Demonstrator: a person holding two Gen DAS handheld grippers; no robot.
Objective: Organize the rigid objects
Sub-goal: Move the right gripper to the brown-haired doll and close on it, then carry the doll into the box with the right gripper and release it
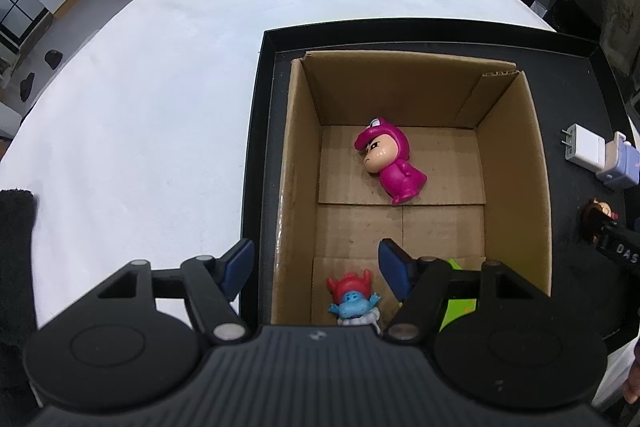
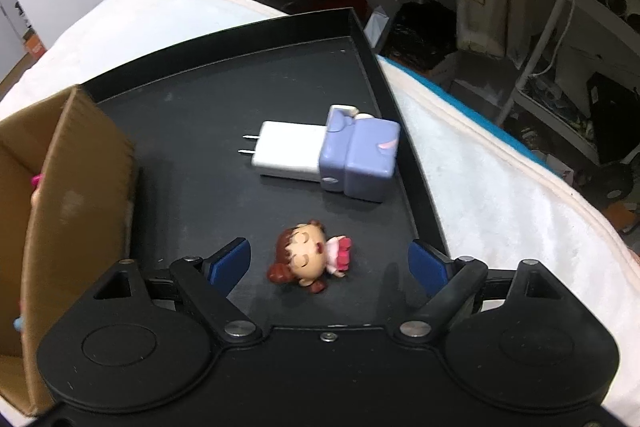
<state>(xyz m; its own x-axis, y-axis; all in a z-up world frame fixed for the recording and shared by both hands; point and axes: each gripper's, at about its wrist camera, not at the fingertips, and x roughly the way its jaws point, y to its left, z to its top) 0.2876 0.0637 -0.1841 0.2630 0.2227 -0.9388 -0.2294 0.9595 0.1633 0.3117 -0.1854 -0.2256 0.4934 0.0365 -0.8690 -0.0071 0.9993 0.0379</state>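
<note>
While the pink doll [image 1: 390, 163] and blue troll [image 1: 352, 301] already lie in the cardboard box [image 1: 516, 163], three things wait on the black tray [image 2: 192, 131]: charger [image 2: 288, 151], purple block [image 2: 360, 159], brown-haired doll [image 2: 310, 259]. The right gripper [image 2: 328, 263] straddles that doll, jaws apart; the left gripper [image 1: 316, 267] hangs over the box's near corner, empty, jaws apart.

White-clothed table [image 1: 160, 87] — cluttered metal shelving [image 2: 560, 39], pale floor [image 1: 80, 11] beyond.

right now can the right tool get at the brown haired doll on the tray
Probably yes. The right tool is open with the brown-haired doll lying between its fingers on the black tray, nothing over it; the charger lies farther off.
</note>
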